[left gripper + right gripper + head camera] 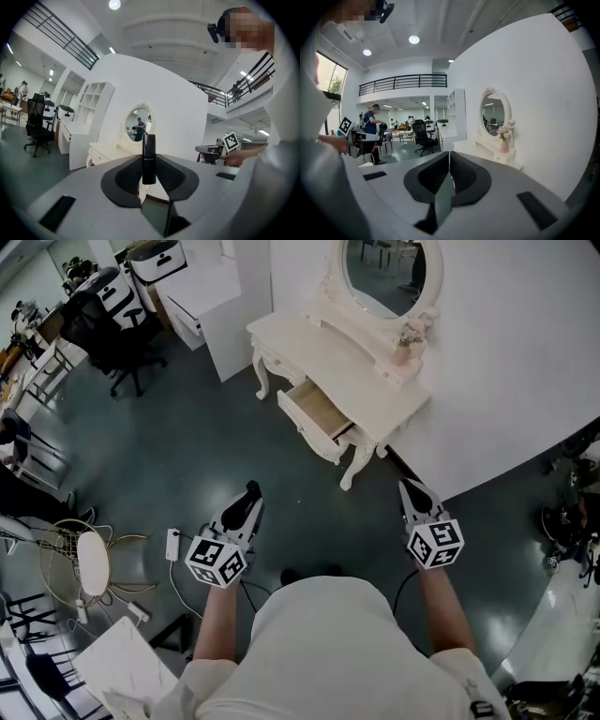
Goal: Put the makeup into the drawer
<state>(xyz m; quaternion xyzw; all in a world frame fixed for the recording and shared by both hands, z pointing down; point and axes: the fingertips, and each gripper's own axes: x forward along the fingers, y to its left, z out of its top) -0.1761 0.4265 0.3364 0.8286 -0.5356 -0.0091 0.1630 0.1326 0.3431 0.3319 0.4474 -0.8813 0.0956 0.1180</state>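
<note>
Slim black makeup stick (148, 159) upright between left fingers (127, 177), cream drawer (321, 411) pulled open

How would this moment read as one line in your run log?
left claw: shut on black makeup stick | right claw: shut, empty | drawer: open | dressing table: ahead, not yet reached

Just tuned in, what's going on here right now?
A person stands facing the white dressing table, whose drawer is pulled open. The left gripper is shut on a slim black makeup tube, held upright. The right gripper is shut and empty. Neither gripper has reached the drawer yet.
</note>
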